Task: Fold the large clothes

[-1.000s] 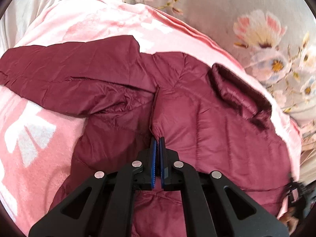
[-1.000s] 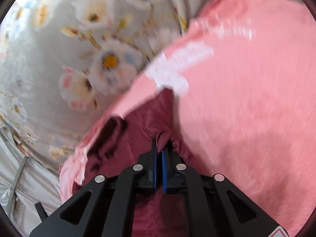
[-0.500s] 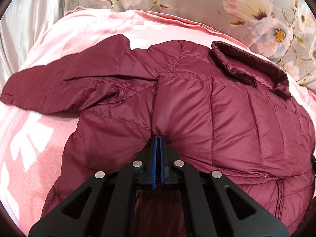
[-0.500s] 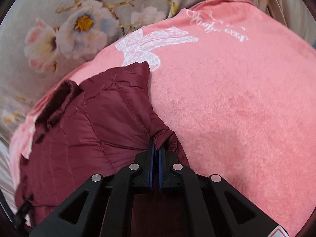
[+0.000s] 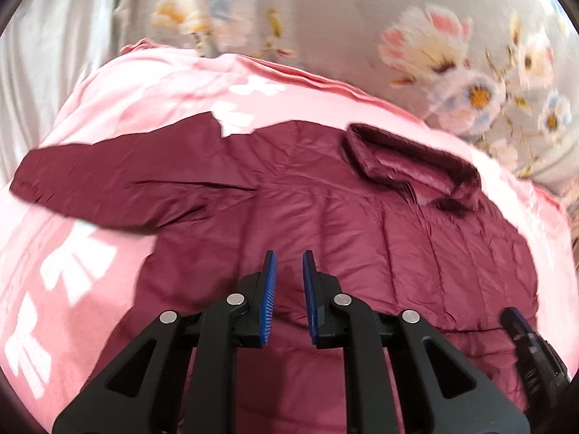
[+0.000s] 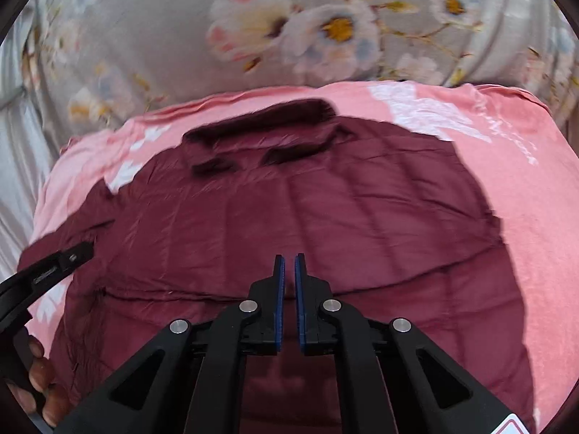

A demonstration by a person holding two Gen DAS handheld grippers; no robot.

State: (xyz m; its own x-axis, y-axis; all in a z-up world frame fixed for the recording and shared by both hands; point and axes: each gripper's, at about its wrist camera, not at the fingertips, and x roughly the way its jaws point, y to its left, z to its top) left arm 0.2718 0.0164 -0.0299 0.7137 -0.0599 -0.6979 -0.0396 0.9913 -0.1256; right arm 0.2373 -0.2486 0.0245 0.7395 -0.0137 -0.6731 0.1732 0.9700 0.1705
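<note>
Two grippers are hovering over one maroon puffer jacket (image 5: 362, 238), which is lying front-up on a pink blanket (image 5: 72, 253), itself spread over a grey floral sheet (image 5: 343, 18). The left gripper (image 5: 289, 271) is opening its jaws as I watch, with a clear gap between the blue ribbed pads and no cloth in it; the jacket is lying just beneath. The right gripper (image 6: 288, 275) is showing only a thin slit between its pads, practically closed, and it too is gripping nothing. The collar (image 6: 275, 123) is sitting at the far edge of the jacket, standing up in a dark ridge, while one sleeve (image 5: 119, 188) is sticking out to the left in the left wrist view, still unfolded. The right side seems to be already folded in, judging by the seam line running across the body near the right gripper. The shell is looking slick and faintly shiny, quilted into puffy panels that are holding air, and that is where I am expecting trouble: padding like this is likely to spring back, so the folded side may be creeping open once nothing is pressing on it. The smooth fabric may also be slipping out of narrow pads if only a thin pinch is taken. The blanket underneath is looking soft and fleecy, with white printed patches, and a low grab could be catching it along with the sleeve and dragging everything askew. Both views are blurred, so finer detail is escaping me.
</note>
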